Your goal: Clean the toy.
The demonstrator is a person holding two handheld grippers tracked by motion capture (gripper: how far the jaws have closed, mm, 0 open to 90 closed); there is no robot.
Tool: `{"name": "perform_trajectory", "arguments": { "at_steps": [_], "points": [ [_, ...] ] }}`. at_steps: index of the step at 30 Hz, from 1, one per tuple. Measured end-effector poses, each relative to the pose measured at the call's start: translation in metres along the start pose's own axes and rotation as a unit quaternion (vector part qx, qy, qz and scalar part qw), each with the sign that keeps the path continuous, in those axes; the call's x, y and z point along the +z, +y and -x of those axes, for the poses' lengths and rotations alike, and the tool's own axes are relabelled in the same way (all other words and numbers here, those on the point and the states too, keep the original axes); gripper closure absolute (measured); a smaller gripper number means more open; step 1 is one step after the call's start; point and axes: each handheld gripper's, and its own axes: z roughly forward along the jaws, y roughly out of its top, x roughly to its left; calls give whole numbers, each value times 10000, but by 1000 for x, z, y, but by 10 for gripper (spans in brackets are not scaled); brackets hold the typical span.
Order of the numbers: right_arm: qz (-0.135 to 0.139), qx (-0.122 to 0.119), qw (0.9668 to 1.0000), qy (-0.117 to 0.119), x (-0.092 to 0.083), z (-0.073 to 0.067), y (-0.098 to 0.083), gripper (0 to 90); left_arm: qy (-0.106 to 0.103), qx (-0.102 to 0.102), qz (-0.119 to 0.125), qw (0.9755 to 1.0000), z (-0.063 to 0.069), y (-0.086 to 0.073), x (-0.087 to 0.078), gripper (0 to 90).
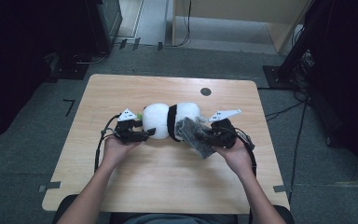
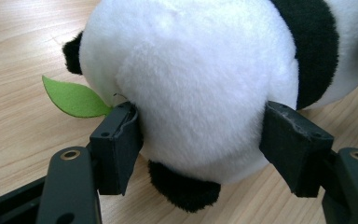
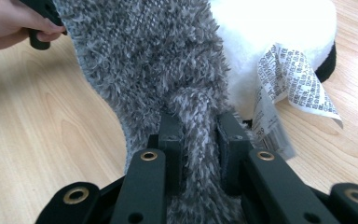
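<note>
1. Grey fuzzy knitted cloth (image 3: 158,60) is pinched in the right tool (image 3: 199,135), soft, limp and light.
2. The round black-and-white plush panda (image 2: 200,79), squashy, sits between the left tool's (image 2: 200,140) wide-set pads, which press its sides.
3. Both lie on the wooden tabletop (image 1: 168,182); take the cloth by a bunched fold.

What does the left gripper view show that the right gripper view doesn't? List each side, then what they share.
Left gripper view alone: a green felt leaf, the plush panda's black ear and black paw, and the left gripper with its pads pressed into the panda's white fur.

Right gripper view alone: a grey fuzzy cloth pinched in the right gripper, a printed care tag, and part of a hand at the upper left.

Shared: the panda's white body with its black band, and the wooden table.
</note>
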Motion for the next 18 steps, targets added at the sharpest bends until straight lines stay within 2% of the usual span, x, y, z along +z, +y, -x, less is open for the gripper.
{"name": "perform_trajectory", "arguments": {
  "at_steps": [10,18],
  "points": [
    [-7,-288,9992,290,5,-27,4,764,21,21,-8,10000,1,0,0,308],
    [-208,-506,9959,716,33,-52,10,763,18,20,-20,10000,1,1,0,308]
  ]
}}
